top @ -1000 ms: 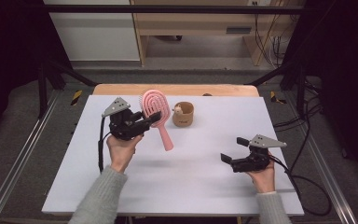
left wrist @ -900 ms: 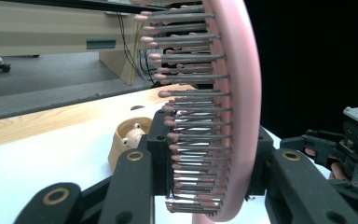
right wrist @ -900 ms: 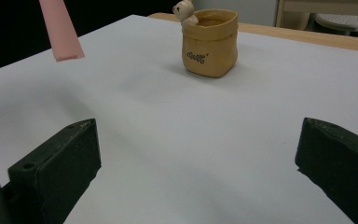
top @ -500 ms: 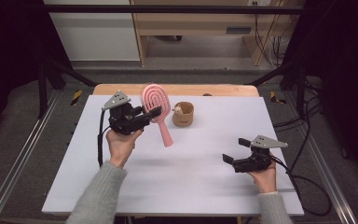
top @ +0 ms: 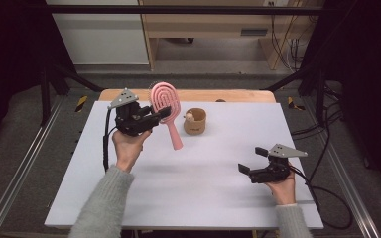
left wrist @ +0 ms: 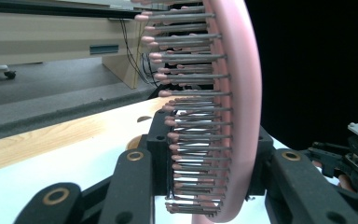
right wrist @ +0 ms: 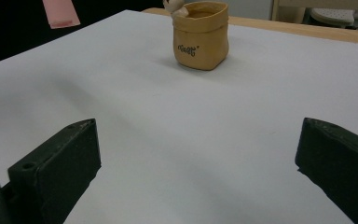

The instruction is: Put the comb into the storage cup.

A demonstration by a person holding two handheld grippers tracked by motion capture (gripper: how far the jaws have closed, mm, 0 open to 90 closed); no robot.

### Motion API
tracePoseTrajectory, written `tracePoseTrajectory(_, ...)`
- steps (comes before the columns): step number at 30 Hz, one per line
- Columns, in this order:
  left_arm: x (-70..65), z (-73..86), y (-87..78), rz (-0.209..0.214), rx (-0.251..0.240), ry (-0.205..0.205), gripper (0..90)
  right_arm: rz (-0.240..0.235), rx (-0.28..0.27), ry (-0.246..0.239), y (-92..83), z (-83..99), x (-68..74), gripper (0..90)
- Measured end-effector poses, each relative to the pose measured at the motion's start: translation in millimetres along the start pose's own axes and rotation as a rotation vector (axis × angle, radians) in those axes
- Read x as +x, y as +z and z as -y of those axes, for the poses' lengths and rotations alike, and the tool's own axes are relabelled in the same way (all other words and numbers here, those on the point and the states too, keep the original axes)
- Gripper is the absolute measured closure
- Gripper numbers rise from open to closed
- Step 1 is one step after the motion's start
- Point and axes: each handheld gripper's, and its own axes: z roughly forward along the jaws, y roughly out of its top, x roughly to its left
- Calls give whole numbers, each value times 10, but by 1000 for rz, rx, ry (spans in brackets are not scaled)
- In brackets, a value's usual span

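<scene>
My left tongs (top: 162, 113), clamped on the hairbrush (top: 165, 105), have lifted it higher beside the cup (top: 195, 122); my right tongs (top: 253, 159) wait open.

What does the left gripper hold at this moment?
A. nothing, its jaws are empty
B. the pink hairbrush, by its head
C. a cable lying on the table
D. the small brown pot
B: the left gripper is shut on the head of the pink hairbrush, whose handle hangs down above the table; the left gripper view shows the bristles between the black jaws, and the brown pot stands apart.
</scene>
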Motion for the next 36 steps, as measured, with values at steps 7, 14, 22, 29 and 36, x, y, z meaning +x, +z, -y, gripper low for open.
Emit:
tracePoseTrajectory(7,30,-80,40,-3,-3,2,636,5,5,-1,-6,7,-11,4)
tracePoseTrajectory(14,53,-152,88,-2,-11,-4,636,16,2,-6,-30,18,-40,4)
tracePoseTrajectory(22,40,-228,195,0,-6,2,636,21,10,-12,-35,22,-47,3)
tracePoseTrajectory(29,63,-285,293,-5,0,2,636,19,10,-8,-42,26,-45,3)
tracePoseTrajectory(36,85,-346,369,-12,2,0,636,20,4,-5,-59,24,-54,3)
